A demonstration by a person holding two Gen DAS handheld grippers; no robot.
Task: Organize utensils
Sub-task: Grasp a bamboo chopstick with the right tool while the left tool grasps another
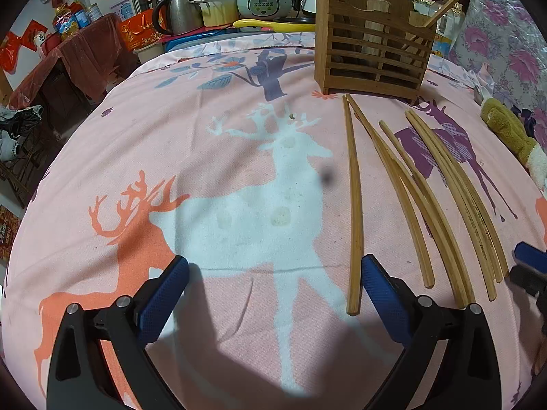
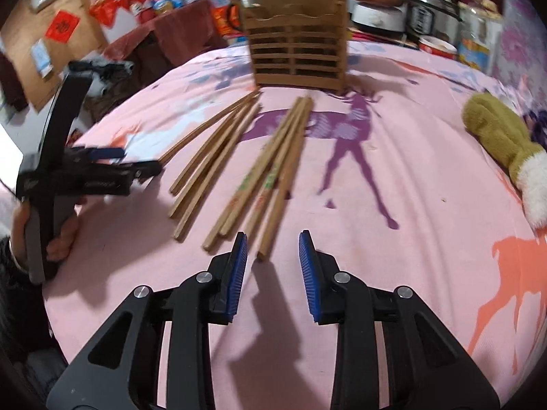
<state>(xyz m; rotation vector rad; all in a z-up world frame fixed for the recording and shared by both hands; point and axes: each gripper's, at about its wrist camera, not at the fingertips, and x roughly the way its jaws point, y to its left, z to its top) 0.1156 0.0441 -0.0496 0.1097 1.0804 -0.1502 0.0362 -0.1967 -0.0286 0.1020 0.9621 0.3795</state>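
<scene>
Fingers: we hold both grippers, left (image 1: 273,287) and right (image 2: 272,251), wide open, empty.
Risk: our right fingers could scatter the touching chopsticks (image 2: 273,177).

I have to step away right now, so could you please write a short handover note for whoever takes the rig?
Left tongs: open, empty, low over the pink deer cloth.
Right tongs: open, empty, lined up just short of the nearest chopstick end.
Loose chopsticks: lying on the cloth in front of the wooden holder, roughly in two clusters.
Done: one stick seems to stand in the holder already.
Left: pick up the loose chopsticks and drop them into the holder. A stuffed toy lies off to the right.
</scene>
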